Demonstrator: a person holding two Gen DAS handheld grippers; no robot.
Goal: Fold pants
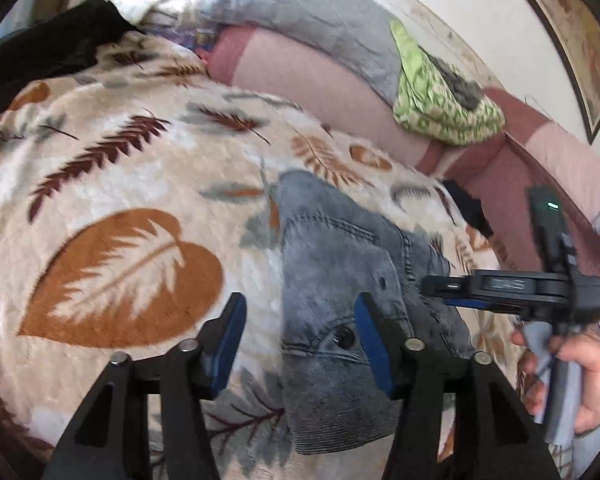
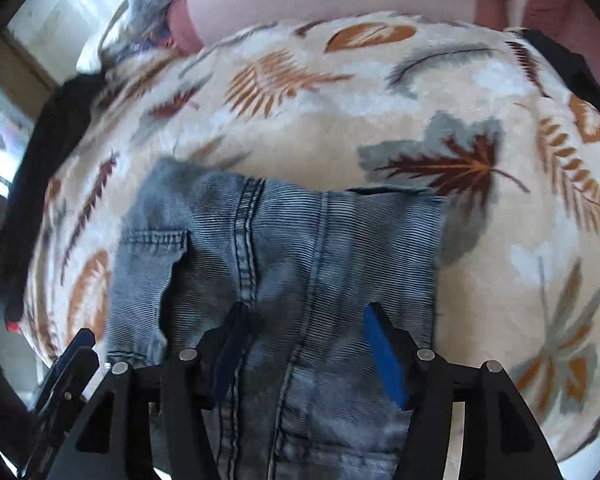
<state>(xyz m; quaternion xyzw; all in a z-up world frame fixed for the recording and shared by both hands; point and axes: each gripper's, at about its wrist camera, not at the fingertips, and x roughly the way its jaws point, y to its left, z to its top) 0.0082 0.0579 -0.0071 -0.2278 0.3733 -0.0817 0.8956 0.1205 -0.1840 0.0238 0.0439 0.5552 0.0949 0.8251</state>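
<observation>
Grey-blue denim pants (image 1: 340, 280) lie folded into a compact stack on a leaf-print blanket (image 1: 120, 168). In the left wrist view my left gripper (image 1: 300, 344) is open, its blue pads straddling the stack's left edge near the button. The right gripper's body (image 1: 500, 284) reaches in from the right over the far side. In the right wrist view my right gripper (image 2: 306, 344) is open just above the pants (image 2: 280, 248), whose seams run away from me. The left gripper's fingers (image 2: 72, 352) show at the lower left.
Pink pillows (image 1: 320, 92), a grey cloth (image 1: 312, 12) and a green patterned cloth (image 1: 440, 104) lie along the back by the wall. A black garment (image 1: 40, 48) lies at the blanket's far left. A hand (image 1: 580, 376) grips the right handle.
</observation>
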